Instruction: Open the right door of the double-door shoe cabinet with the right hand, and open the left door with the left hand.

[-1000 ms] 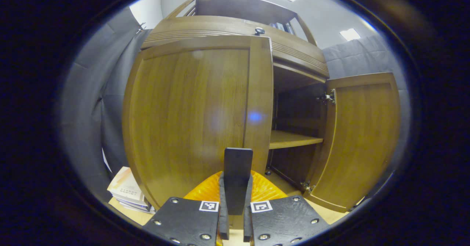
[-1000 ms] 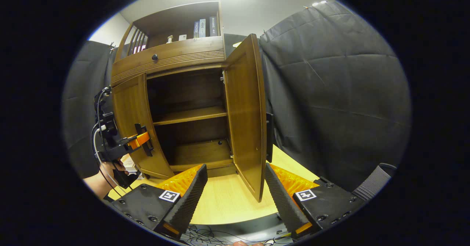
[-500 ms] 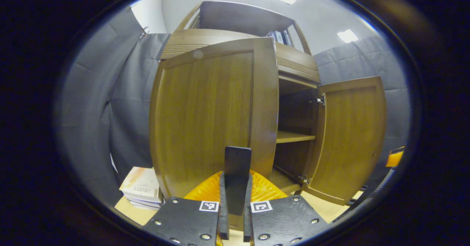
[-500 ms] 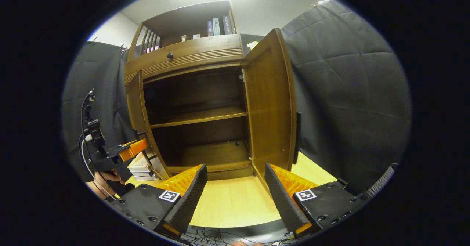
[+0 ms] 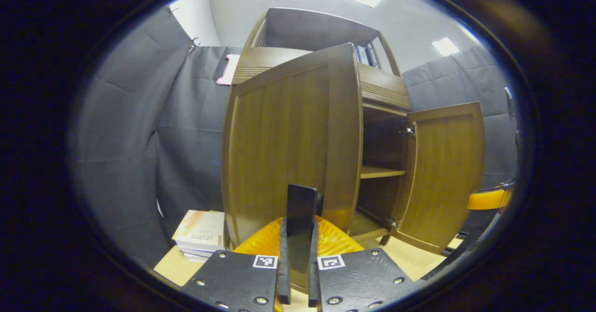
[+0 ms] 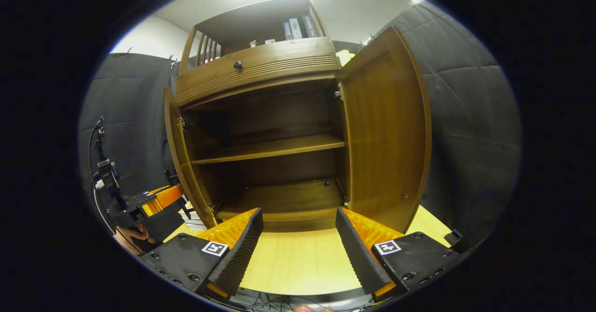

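Now brown wooden shoe cabinet [image 6: 260,70], both doors swung wide, left gripper [image 5: 298,261] fingers pinching left door handle [image 5: 301,219], right gripper [image 6: 298,251] fingers spread.

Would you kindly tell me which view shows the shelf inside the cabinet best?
The right gripper view: it faces the open cabinet, so the whole shelf shows. In the left gripper view the left door hides all but its right end.

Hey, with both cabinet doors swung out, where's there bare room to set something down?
Free: the middle shelf and the cabinet floor, both bare between the left door and right door; also the tabletop in front. Crowded: the corner left of the cabinet, where a stack of books sits near the left gripper.
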The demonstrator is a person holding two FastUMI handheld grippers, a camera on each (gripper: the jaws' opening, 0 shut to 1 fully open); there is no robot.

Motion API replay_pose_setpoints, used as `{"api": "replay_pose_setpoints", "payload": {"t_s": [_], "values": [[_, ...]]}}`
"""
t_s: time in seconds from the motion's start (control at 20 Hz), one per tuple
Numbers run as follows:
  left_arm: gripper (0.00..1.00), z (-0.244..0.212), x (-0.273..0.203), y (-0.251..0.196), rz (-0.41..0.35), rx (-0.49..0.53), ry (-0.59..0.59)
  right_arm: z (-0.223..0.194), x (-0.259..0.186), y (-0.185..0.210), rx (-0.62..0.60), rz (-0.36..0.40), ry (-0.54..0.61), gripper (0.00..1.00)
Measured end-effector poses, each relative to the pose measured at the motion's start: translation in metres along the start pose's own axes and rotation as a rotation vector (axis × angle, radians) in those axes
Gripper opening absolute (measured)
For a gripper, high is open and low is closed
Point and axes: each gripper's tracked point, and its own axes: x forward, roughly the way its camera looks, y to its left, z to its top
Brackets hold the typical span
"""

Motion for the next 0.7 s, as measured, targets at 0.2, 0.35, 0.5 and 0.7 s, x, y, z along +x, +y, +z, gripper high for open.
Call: {"api": "replay_pose_setpoints", "payload": {"t_s": [0.2,0.35,0.5,0.7], "values": [[0.15,0.0,-0.02,0.026,0.031,-0.001,-0.005,-0.004,0.008,0.017,-0.002,0.037,0.007,0.98],[0.15,0.001,-0.034,0.047,0.04,-0.02,-0.01,-0.005,0.014,0.031,-0.014,0.062,0.01,0.98],[0.15,-0.002,-0.045,0.067,0.026,-0.047,-0.012,0.002,0.022,0.035,-0.055,0.072,0.002,0.98],[0.16,0.0,-0.06,0.109,0.053,-0.013,-0.016,0.017,0.034,0.04,-0.094,0.081,-0.016,0.93]]}}
